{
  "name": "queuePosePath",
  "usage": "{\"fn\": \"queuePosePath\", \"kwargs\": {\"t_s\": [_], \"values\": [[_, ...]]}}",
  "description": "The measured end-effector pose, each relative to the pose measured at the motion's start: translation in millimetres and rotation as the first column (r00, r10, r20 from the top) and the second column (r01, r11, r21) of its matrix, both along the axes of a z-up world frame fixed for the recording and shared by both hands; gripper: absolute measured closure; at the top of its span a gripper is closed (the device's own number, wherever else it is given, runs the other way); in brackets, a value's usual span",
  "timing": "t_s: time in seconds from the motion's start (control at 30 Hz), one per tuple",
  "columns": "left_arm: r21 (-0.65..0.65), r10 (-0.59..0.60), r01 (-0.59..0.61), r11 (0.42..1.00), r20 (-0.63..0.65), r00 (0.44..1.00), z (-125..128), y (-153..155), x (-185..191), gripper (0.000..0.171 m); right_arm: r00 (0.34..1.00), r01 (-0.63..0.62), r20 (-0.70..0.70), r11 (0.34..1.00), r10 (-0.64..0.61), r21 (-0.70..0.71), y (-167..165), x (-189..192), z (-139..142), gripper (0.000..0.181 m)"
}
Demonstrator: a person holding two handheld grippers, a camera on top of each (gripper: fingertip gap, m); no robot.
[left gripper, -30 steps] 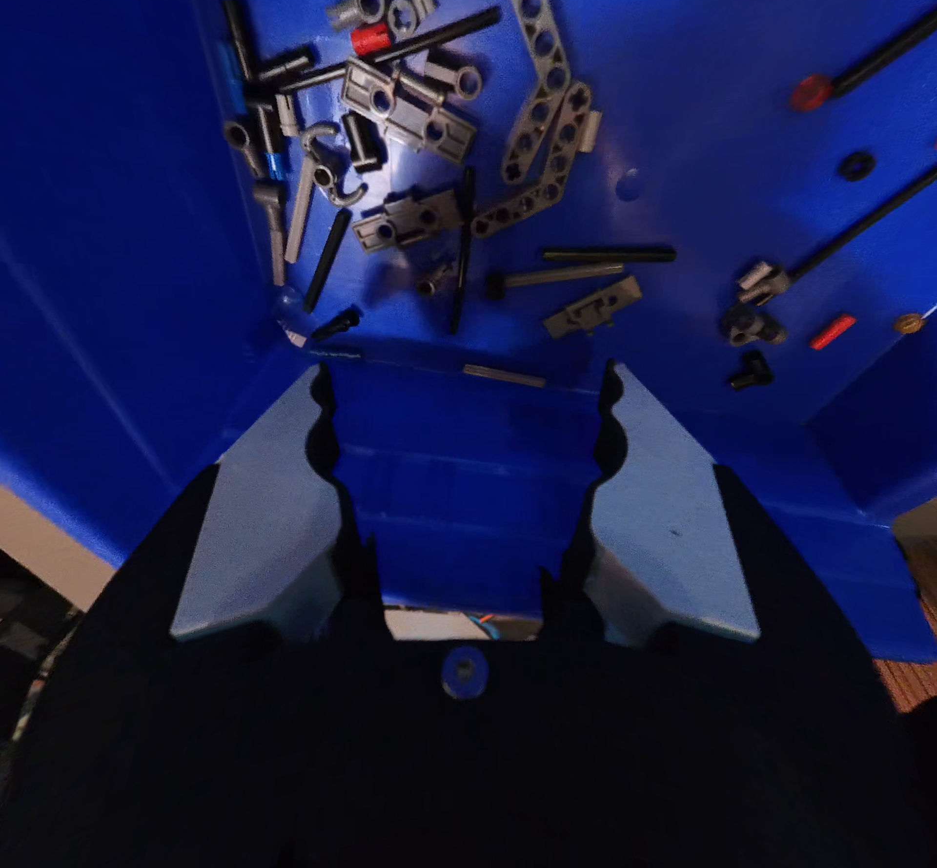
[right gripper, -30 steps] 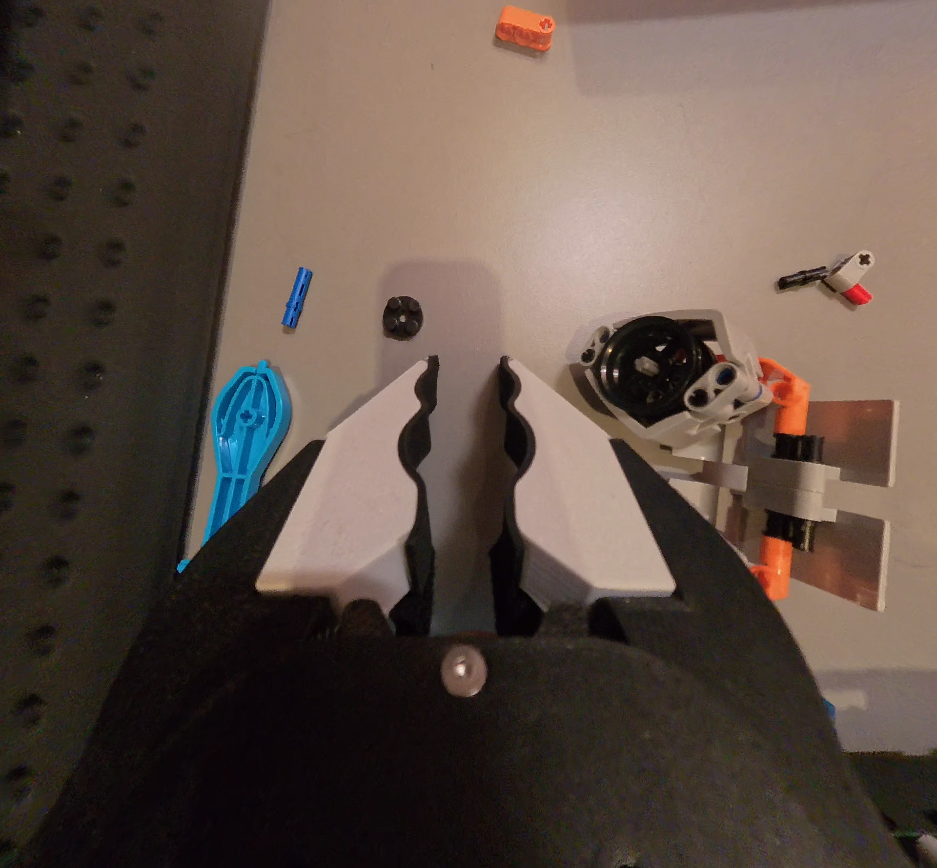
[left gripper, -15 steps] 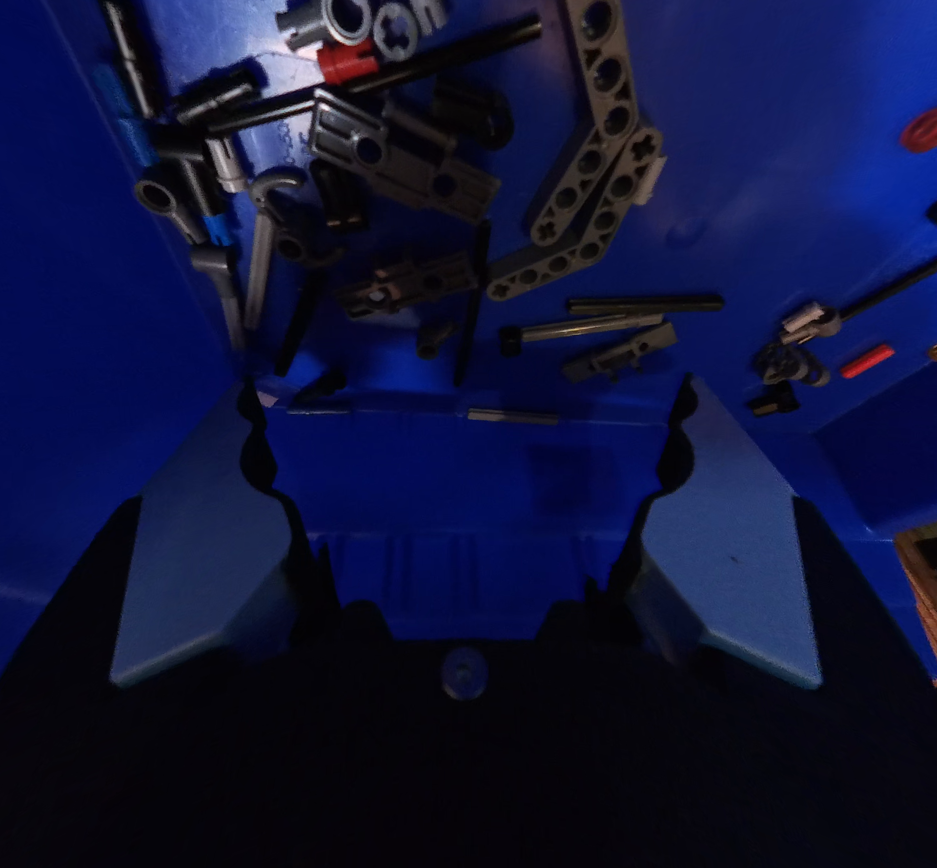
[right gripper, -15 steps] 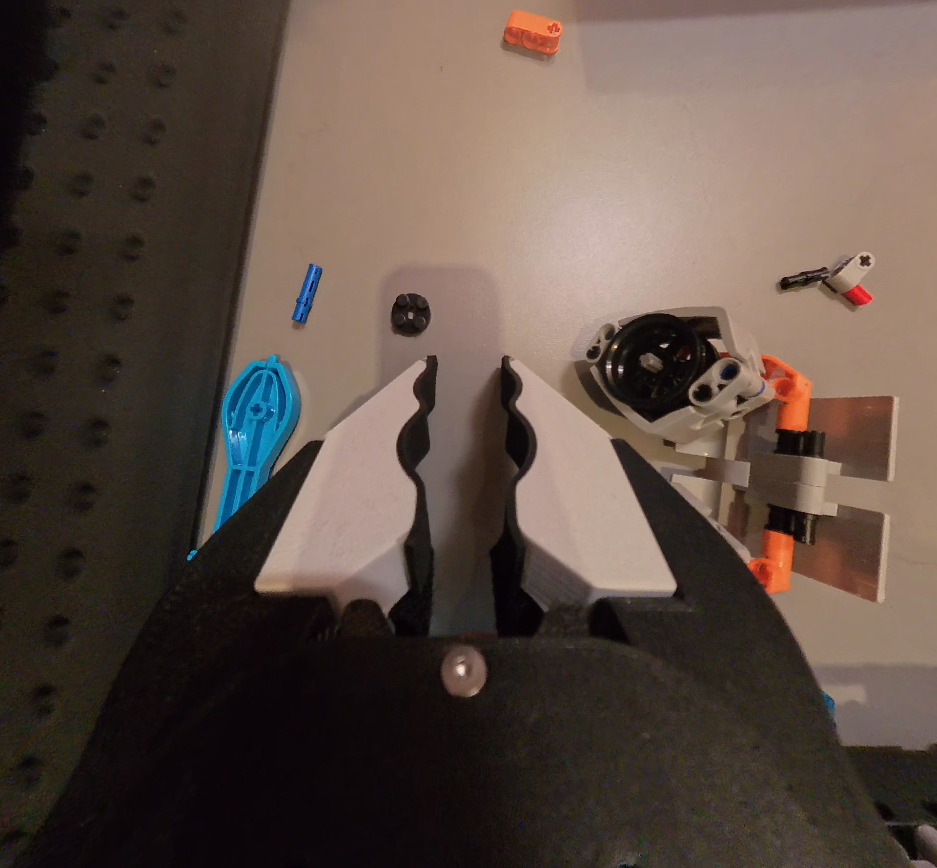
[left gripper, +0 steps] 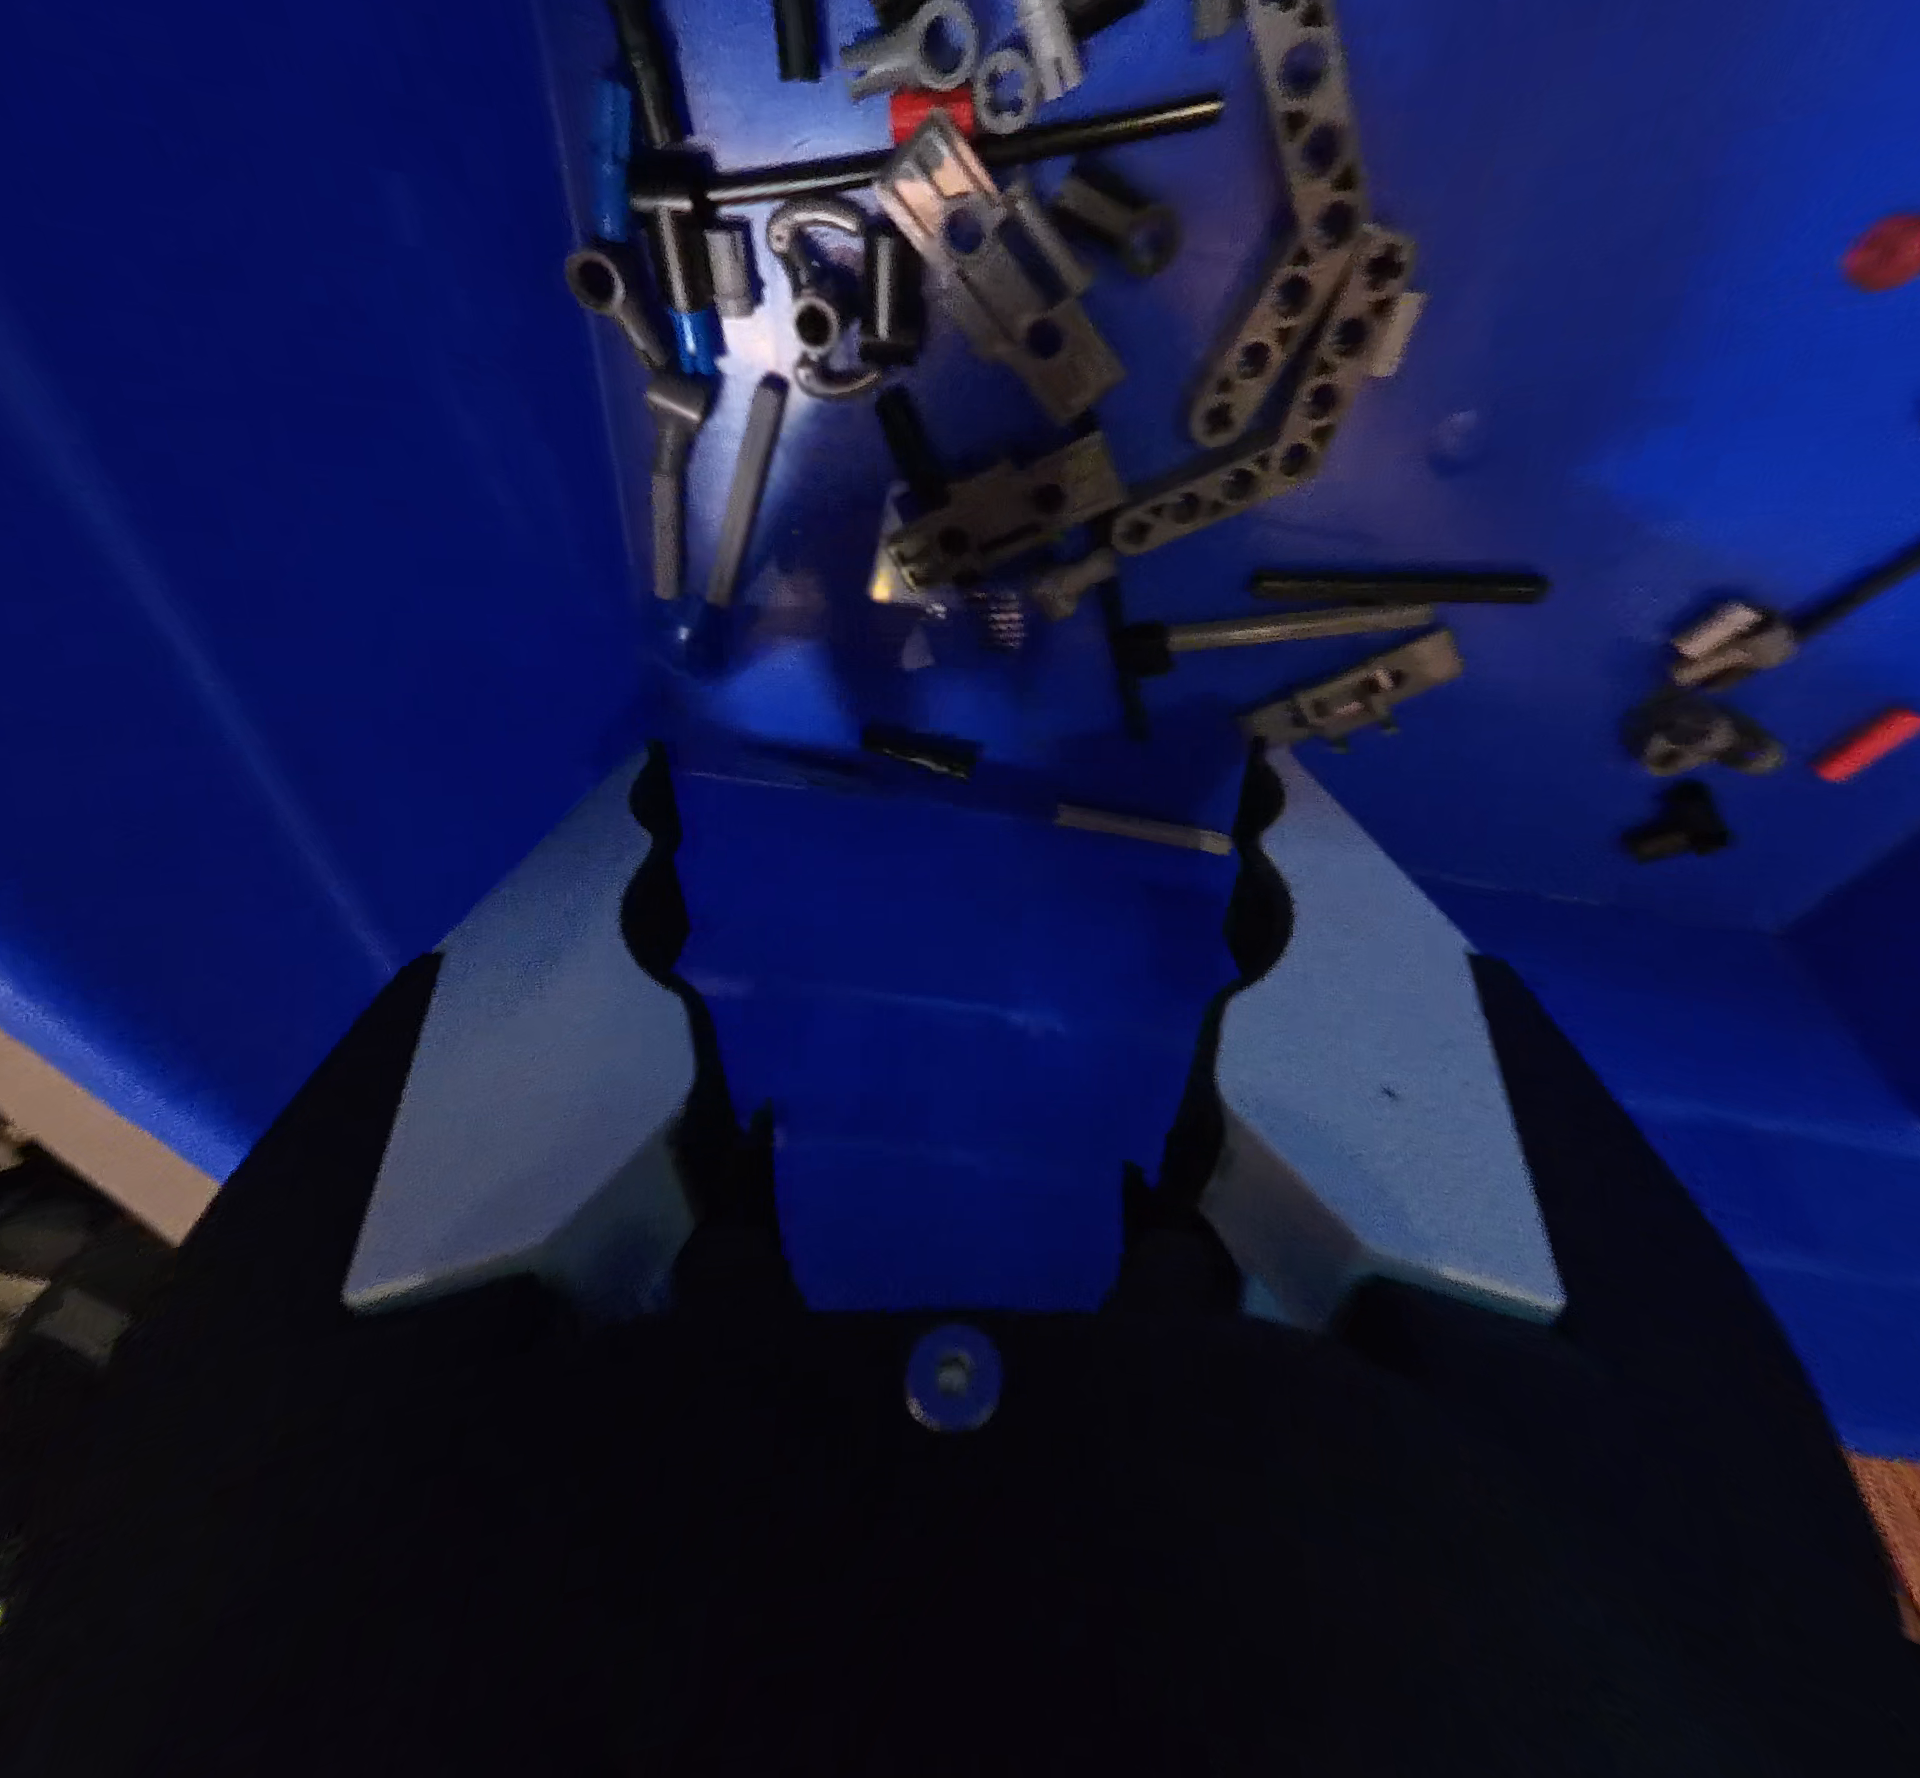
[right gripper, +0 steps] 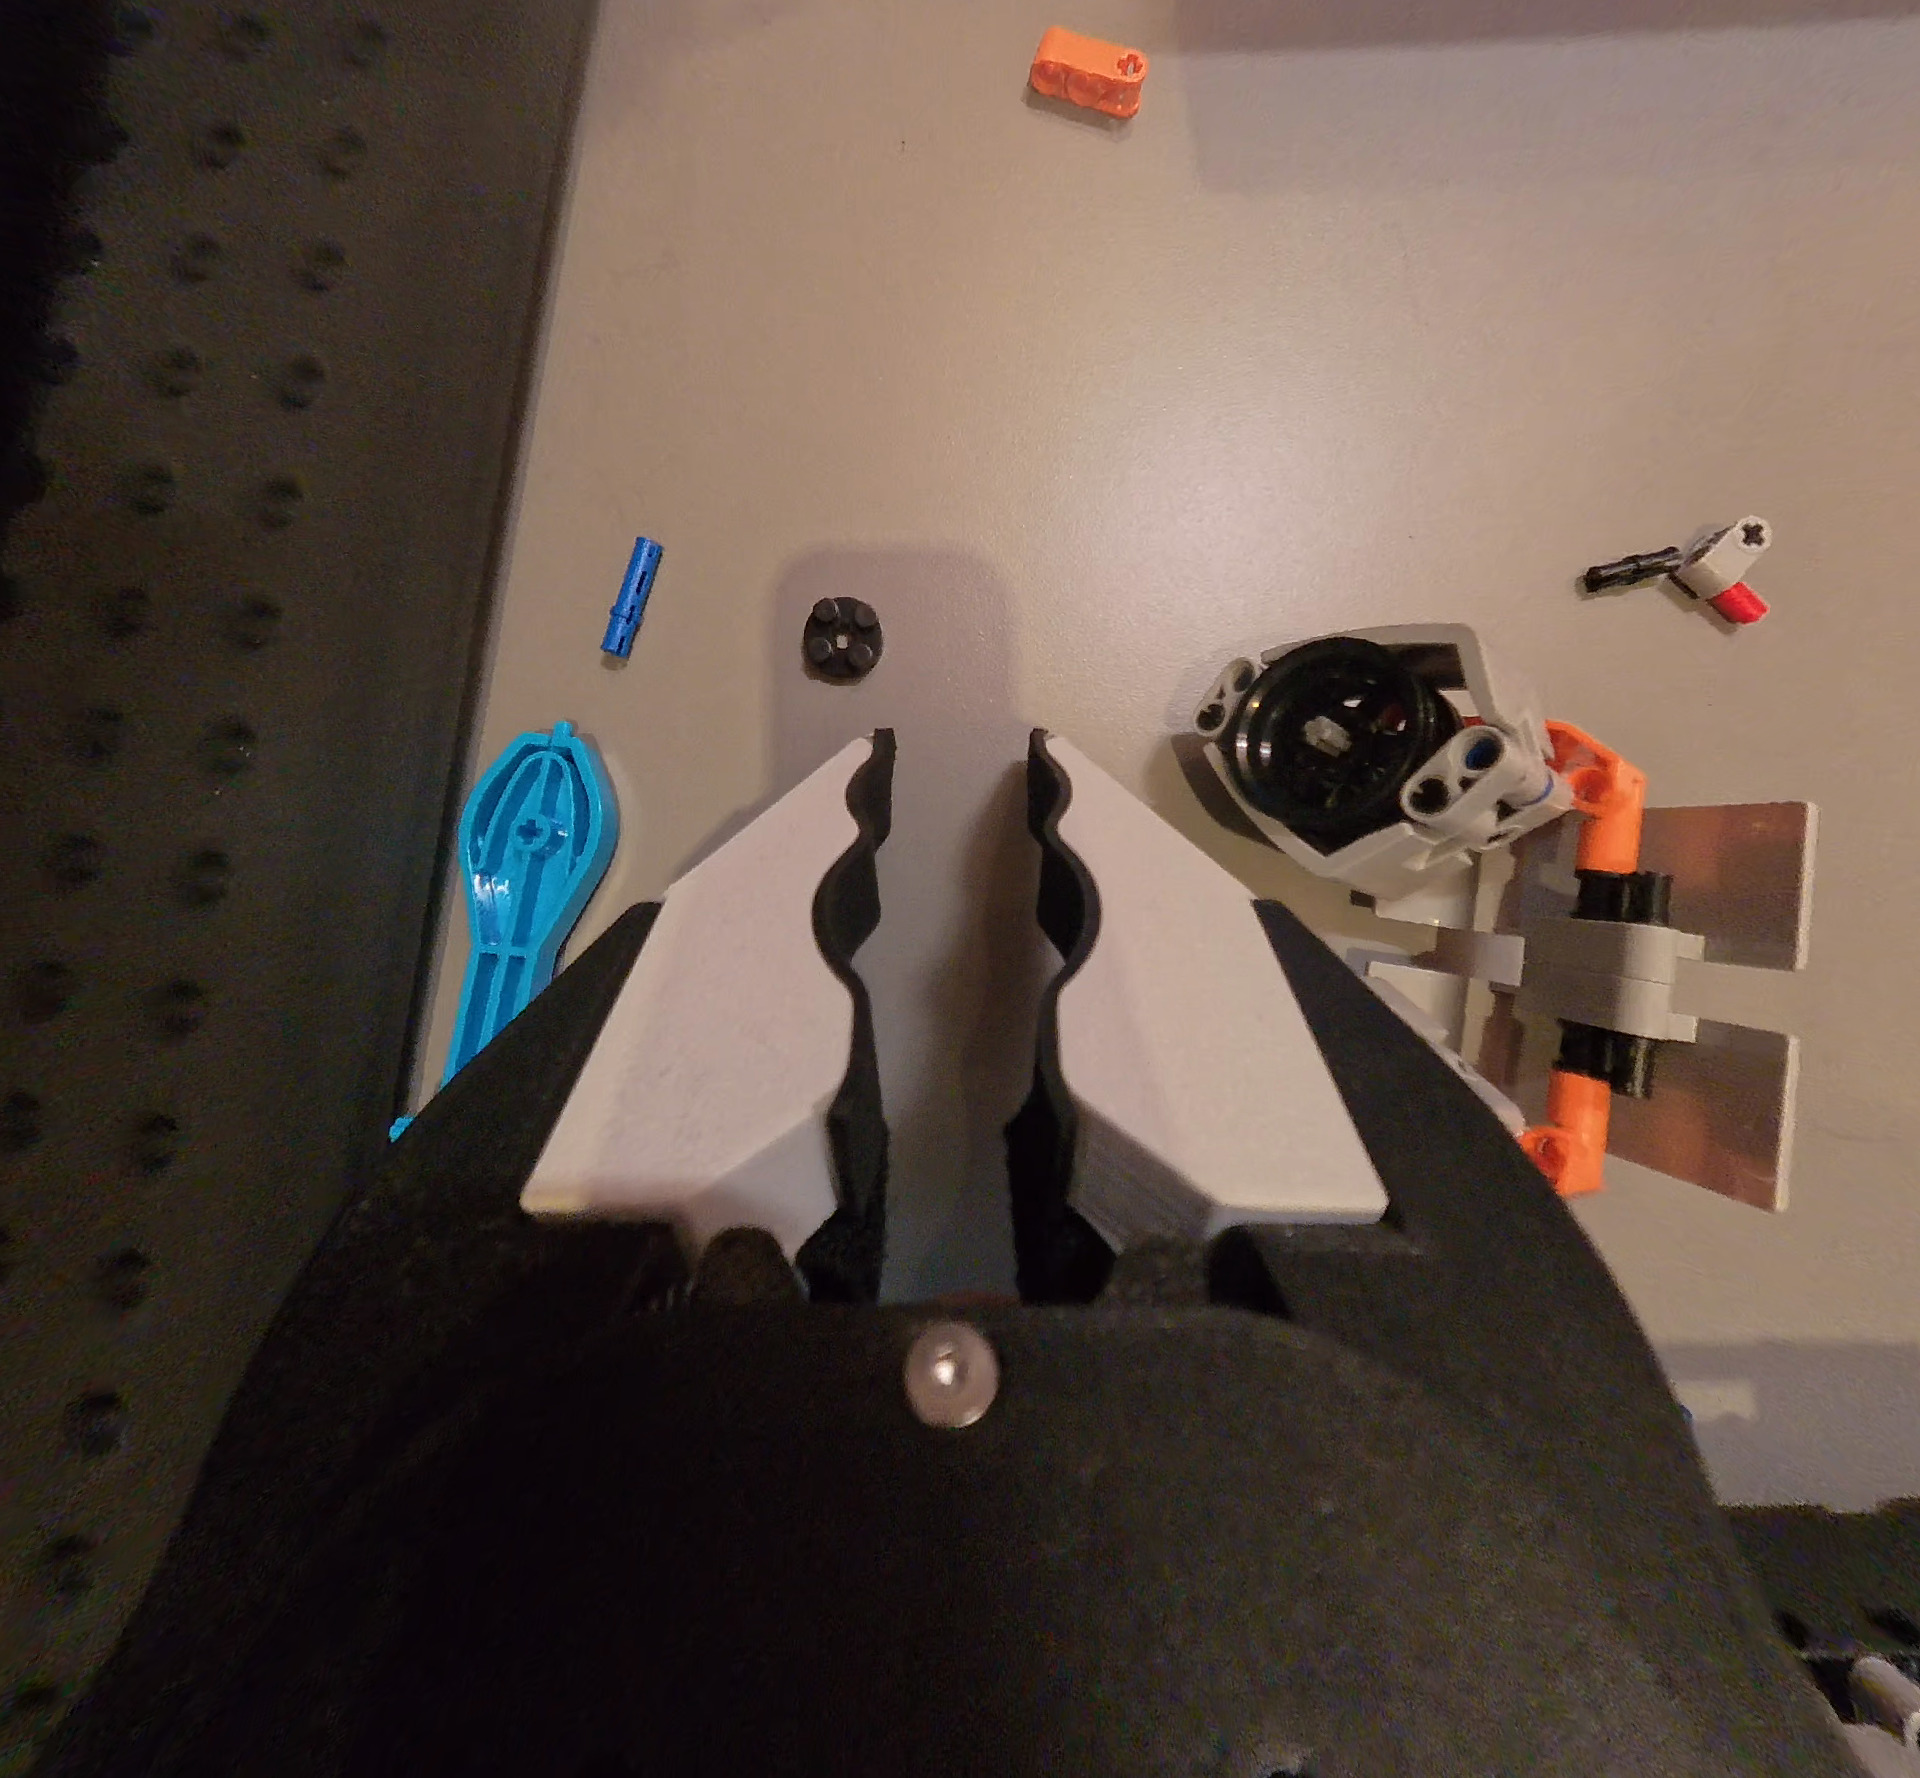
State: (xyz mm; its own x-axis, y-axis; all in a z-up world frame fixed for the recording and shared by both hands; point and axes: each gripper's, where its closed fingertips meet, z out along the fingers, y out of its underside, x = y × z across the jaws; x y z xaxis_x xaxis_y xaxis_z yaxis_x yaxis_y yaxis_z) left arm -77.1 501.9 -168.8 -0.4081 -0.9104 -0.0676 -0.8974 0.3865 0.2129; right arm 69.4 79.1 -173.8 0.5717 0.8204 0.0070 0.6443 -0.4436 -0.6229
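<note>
My left gripper [left gripper: 956, 762] is open and empty inside a blue bin [left gripper: 312, 378]. It hangs over a heap of small building parts: grey perforated bent beams [left gripper: 1299, 170], a grey plate piece [left gripper: 997, 274], a long black axle [left gripper: 1039, 139]. A short black piece [left gripper: 920, 752] and a thin grey axle [left gripper: 1132, 829] lie just beyond its tips. My right gripper [right gripper: 958, 739] is slightly open and empty above a beige table [right gripper: 1039, 378]. A round black plate [right gripper: 843, 639] lies just ahead and left of its tips.
On the table lie a blue pin [right gripper: 632, 598], a light-blue paddle piece [right gripper: 530, 855], an orange brick [right gripper: 1089, 71], a small white-red connector [right gripper: 1704, 570] and a grey-orange assembly with a black wheel [right gripper: 1340, 752]. A black perforated mat [right gripper: 208, 585] borders the left. Some 45 cm of space lies between my two pairs of fingers. To reach the grey plate piece [left gripper: 997, 274] in a straight line is about 7 cm for my left fingers, about 40 cm for my right.
My left gripper dipped deeper into the bin with its jaws wider, then drew back and narrowed. The grey plate pieces have turned and shifted. The right gripper has barely moved.
</note>
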Motion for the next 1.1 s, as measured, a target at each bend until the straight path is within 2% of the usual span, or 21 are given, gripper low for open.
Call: {"fn": "queuePosePath", "kwargs": {"t_s": [0.1,0.23,0.27,0.5,0.57,0.67,0.87,1.03,1.1], "values": [[-0.014,-0.020,0.020,1.000,-0.020,1.000,-9,-5,2,0.050,1.000,0.000,0.001,1.000,0.000,-0.002,0,0,-1,0.157],[-0.052,-0.013,0.009,0.999,-0.070,0.997,-13,-10,3,0.044,1.000,0.001,0.000,1.000,-0.001,-0.005,0,1,-1,0.157],[-0.070,-0.008,0.001,0.998,-0.096,0.995,-16,-12,0,0.037,1.000,0.001,-0.001,1.000,-0.001,-0.005,0,1,-1,0.157],[-0.065,-0.026,0.016,0.998,-0.154,0.988,-16,-14,-3,0.033,1.000,-0.003,0.001,1.000,0.003,-0.001,-1,0,0,0.156],[-0.097,-0.051,0.038,0.995,-0.136,0.989,-13,-22,-3,0.041,1.000,-0.003,0.000,1.000,0.003,0.003,-2,0,1,0.157],[-0.234,-0.070,0.049,0.971,-0.085,0.994,-1,-52,-1,0.082,1.000,-0.003,0.001,1.000,0.003,0.006,-2,0,2,0.156],[-0.142,-0.042,0.043,0.989,0.011,0.999,11,-32,6,0.112,1.000,-0.001,0.001,1.000,0.001,0.008,-1,1,3,0.156],[-0.048,-0.139,0.140,0.989,0.034,0.990,2,-25,15,0.139,1.000,0.000,0.001,1.000,0.000,0.008,-1,1,2,0.156],[-0.041,-0.144,0.145,0.989,0.031,0.989,0,-25,19,0.143,1.000,0.000,0.001,1.000,0.000,0.009,-1,1,2,0.156]]}}
